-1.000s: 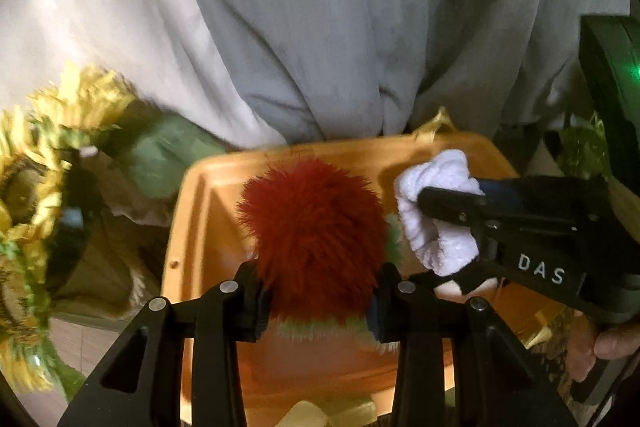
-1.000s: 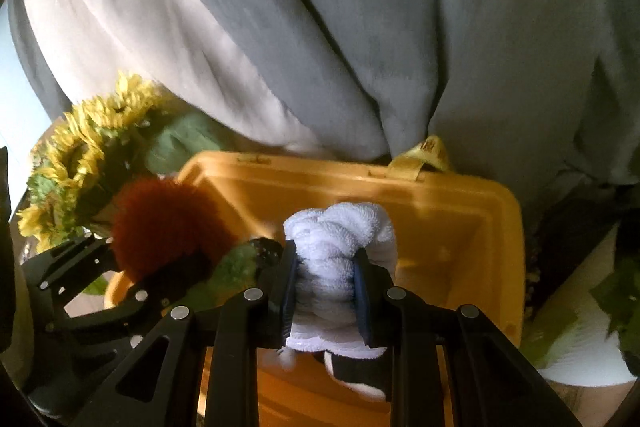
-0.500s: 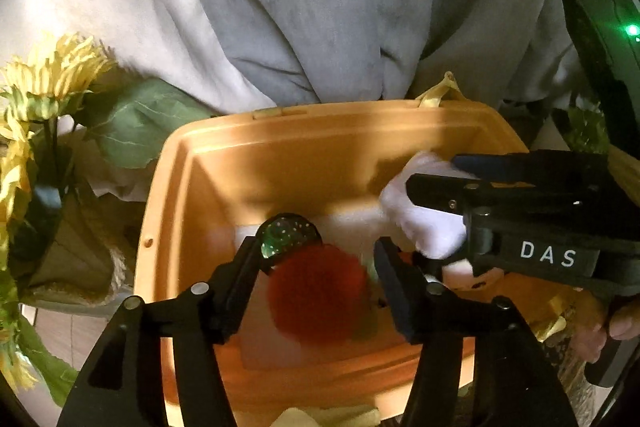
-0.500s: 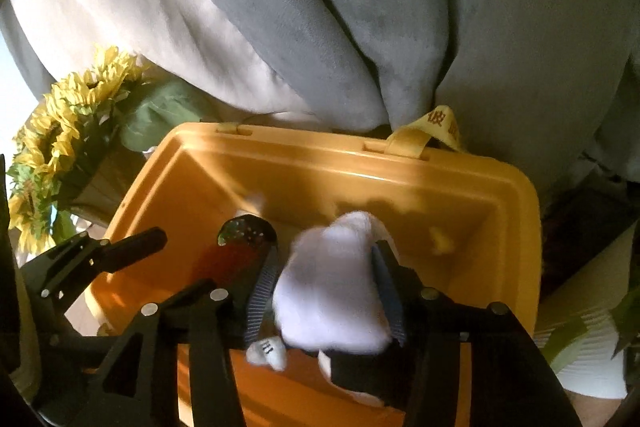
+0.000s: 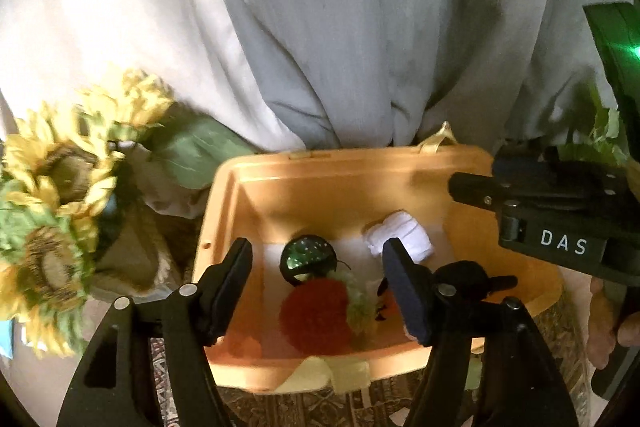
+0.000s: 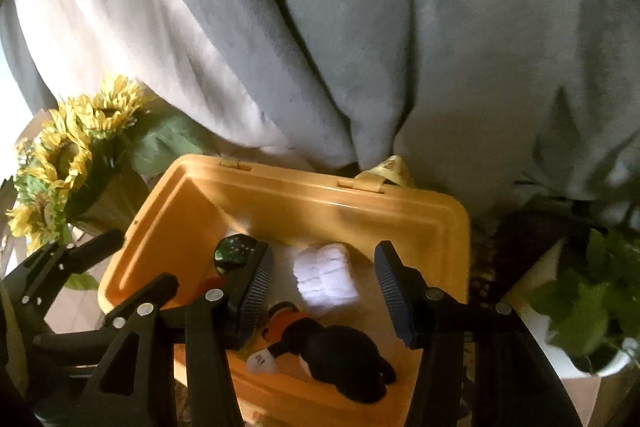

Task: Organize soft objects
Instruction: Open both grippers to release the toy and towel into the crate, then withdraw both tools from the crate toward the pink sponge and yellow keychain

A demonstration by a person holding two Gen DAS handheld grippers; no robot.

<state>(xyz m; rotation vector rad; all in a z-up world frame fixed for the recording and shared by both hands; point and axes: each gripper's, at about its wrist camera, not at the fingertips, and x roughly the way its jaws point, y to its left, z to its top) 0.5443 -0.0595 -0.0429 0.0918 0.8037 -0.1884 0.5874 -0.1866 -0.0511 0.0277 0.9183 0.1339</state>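
A: Entry — soft objects. Where are they?

B: All inside the orange bin (image 5: 344,183). The red pompom (image 5: 316,315) lies on the bin floor, below and between the fingers of the left hand-held gripper (image 5: 320,279). The white rolled towel (image 6: 325,279) lies on the floor between and beyond the fingers of the right hand-held gripper (image 6: 324,287). A black plush toy (image 6: 340,355) with an orange patch and a white tag lies nearer that gripper's base, just below the towel.

A: Gripper states?

B: Left: fingers spread wide, grasping nothing; pompom released beneath them. Right: fingers likewise spread, towel lying free and untouched between them.

A: Other contents?

B: A dark green glittery ball (image 5: 306,257), just beyond the pompom, near the left finger of the right hand-held gripper in its own view.

A: Surroundings?

B: Sunflowers (image 6: 64,163) to the left of both grippers, beside the bin. Grey curtain (image 6: 360,39) hangs behind the bin. A potted green plant (image 6: 592,307) sits right of the right hand-held gripper. Patterned cloth shows under the bin's near edge; whether a counter lies beneath, cannot tell.
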